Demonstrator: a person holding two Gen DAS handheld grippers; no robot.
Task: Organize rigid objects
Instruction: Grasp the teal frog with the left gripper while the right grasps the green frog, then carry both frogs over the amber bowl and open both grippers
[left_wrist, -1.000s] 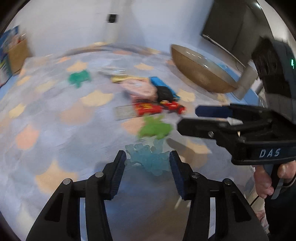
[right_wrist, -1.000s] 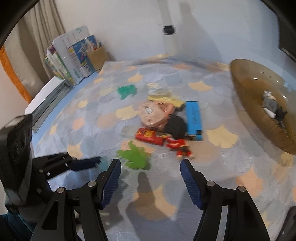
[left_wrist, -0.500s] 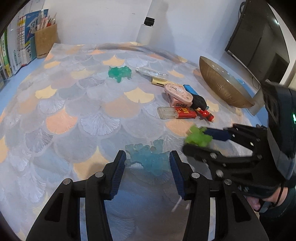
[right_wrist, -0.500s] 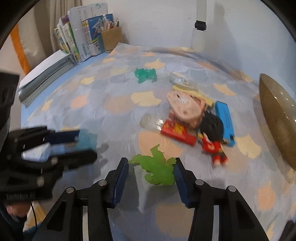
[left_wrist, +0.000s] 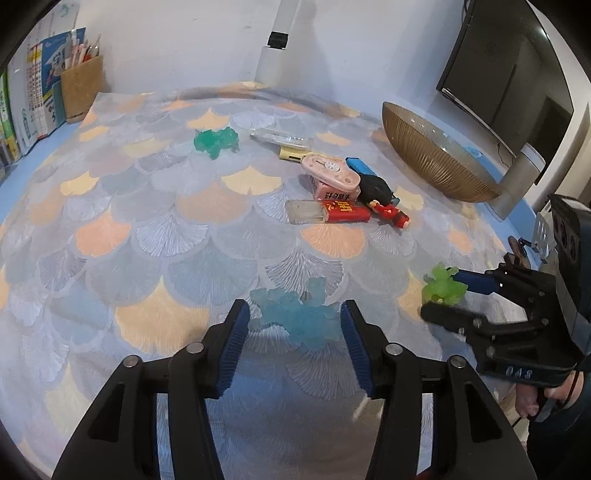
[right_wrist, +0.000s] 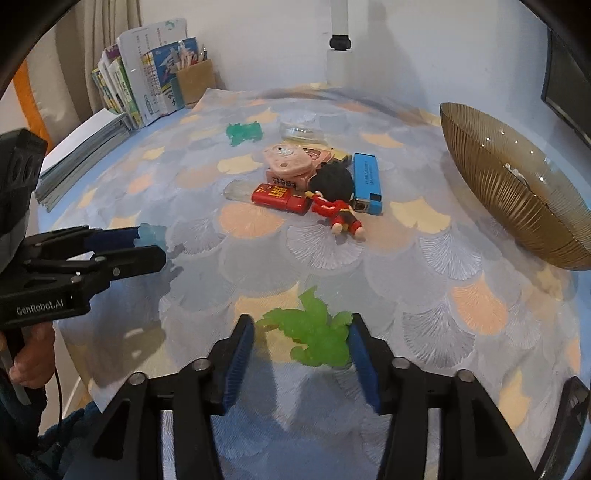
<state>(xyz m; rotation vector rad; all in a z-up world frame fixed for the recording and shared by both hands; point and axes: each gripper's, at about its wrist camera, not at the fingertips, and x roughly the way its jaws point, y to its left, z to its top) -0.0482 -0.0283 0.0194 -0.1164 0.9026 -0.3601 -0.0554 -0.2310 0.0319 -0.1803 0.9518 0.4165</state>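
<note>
My left gripper (left_wrist: 293, 325) is shut on a translucent blue toy figure (left_wrist: 295, 317) and holds it above the patterned cloth. My right gripper (right_wrist: 301, 339) is shut on a bright green toy figure (right_wrist: 314, 338); it also shows in the left wrist view (left_wrist: 443, 286). A dark green toy figure (left_wrist: 216, 140) lies at the far middle of the cloth. A pile in the middle holds a pink case (left_wrist: 332, 175), a red lighter (left_wrist: 345, 212), a blue lighter (right_wrist: 365, 181) and a red doll with black hair (right_wrist: 334, 199).
A brown ribbed bowl (right_wrist: 517, 195) stands at the right. Books (right_wrist: 147, 85) and a cork pen holder (right_wrist: 194, 83) stand at the back left, with a paper stack (right_wrist: 81, 147) in front. A monitor (left_wrist: 502, 74) stands at the back right.
Both grippers have pulled back toward the near edge with their figures. The right gripper with the green figure has closed in on it and moved away from the pile.
</note>
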